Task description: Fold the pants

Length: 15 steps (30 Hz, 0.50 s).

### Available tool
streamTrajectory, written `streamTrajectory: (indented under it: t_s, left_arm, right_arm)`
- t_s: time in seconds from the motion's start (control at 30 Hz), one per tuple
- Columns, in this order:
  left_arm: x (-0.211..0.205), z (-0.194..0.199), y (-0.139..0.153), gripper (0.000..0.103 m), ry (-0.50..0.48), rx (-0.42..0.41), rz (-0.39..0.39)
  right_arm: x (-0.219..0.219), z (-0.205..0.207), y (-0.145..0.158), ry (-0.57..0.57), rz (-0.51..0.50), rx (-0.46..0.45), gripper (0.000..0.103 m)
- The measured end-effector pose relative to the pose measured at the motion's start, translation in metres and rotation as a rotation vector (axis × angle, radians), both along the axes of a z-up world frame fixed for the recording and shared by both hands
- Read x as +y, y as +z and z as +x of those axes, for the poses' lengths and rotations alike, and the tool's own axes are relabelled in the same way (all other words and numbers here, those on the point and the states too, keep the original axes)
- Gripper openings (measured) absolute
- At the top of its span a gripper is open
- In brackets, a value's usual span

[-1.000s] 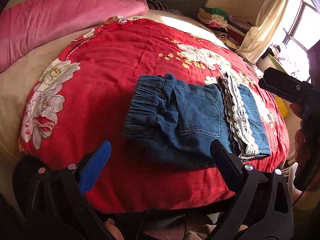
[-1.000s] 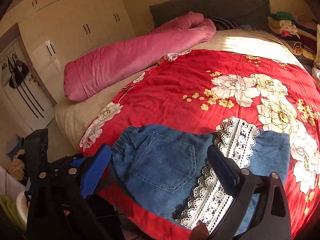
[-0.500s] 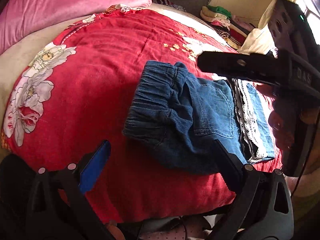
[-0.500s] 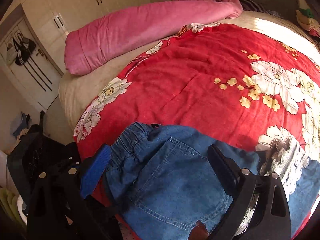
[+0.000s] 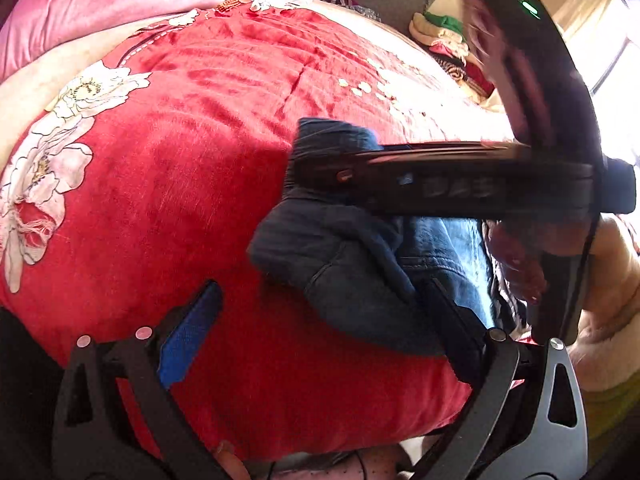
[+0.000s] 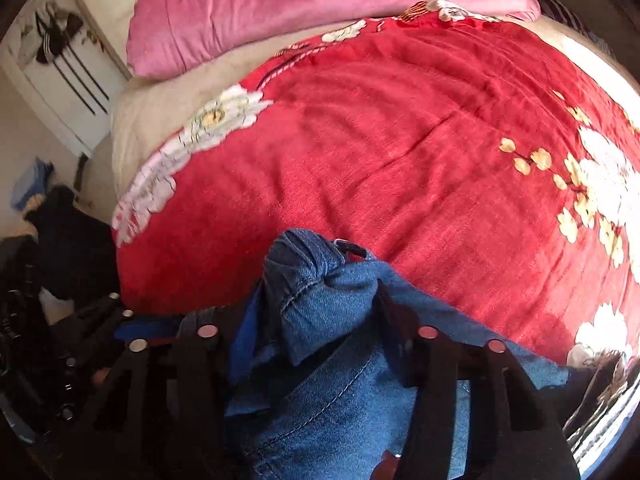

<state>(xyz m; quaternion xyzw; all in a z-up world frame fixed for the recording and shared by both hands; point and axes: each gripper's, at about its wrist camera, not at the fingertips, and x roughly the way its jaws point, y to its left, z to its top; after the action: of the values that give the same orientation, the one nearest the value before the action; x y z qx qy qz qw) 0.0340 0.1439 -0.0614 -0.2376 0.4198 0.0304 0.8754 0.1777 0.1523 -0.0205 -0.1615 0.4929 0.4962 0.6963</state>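
The blue denim pants (image 5: 360,272) lie folded near the front edge of the red blanket, waistband to the left. My right gripper (image 5: 320,172) reaches across them from the right, with a person's hand (image 5: 520,264) on its handle. In the right wrist view its jaws (image 6: 316,312) are closing, and the bunched waistband of the pants (image 6: 320,400) is pinched between the pads. My left gripper (image 5: 320,320) stands open low at the bed's front edge. Its right finger (image 5: 452,320) lies over the pants' near edge and its blue pad (image 5: 188,336) is over bare blanket.
The red flowered blanket (image 6: 400,160) covers the bed. A rolled pink quilt (image 6: 320,8) lies along its far side. A pile of folded clothes (image 5: 444,36) sits at the far right by the window. A white wardrobe door (image 6: 68,80) and floor clutter are at the left.
The right gripper swung left and down over the pants onto the waistband, and its jaws narrowed, gathering the denim. The left gripper sank slightly toward the bed edge.
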Motion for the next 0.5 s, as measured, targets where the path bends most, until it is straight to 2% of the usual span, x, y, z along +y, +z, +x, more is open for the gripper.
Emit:
streamTrajectory:
  t_s: [0.07, 0.1, 0.23, 0.43, 0.47, 0.5]
  left_arm:
    - [0.000, 0.003, 0.002, 0.093, -0.003, -0.005, -0.019]
    - [0.000, 0.005, 0.002, 0.093, -0.006, -0.004, -0.025]
    - [-0.004, 0.014, 0.008, 0.093, -0.042, -0.022, -0.055]
    - [-0.014, 0.025, 0.016, 0.093, -0.094, -0.027, -0.144]
    - [-0.017, 0.026, 0.019, 0.088, -0.107, -0.036, -0.147]
    - [-0.020, 0.028, 0.022, 0.079, -0.119, -0.044, -0.145]
  right_arm:
    - [-0.006, 0.001, 0.004, -0.002, 0.020, 0.005, 0.036]
    - [-0.019, 0.001, 0.012, -0.005, 0.062, 0.020, 0.035]
    - [-0.042, 0.005, 0.029, -0.020, 0.152, 0.058, 0.035]
    - [-0.070, 0.006, 0.049, -0.049, 0.217, 0.055, 0.035]
    - [-0.075, 0.006, 0.052, -0.055, 0.226, 0.053, 0.035]
    - [-0.081, 0.006, 0.054, -0.060, 0.237, 0.053, 0.035]
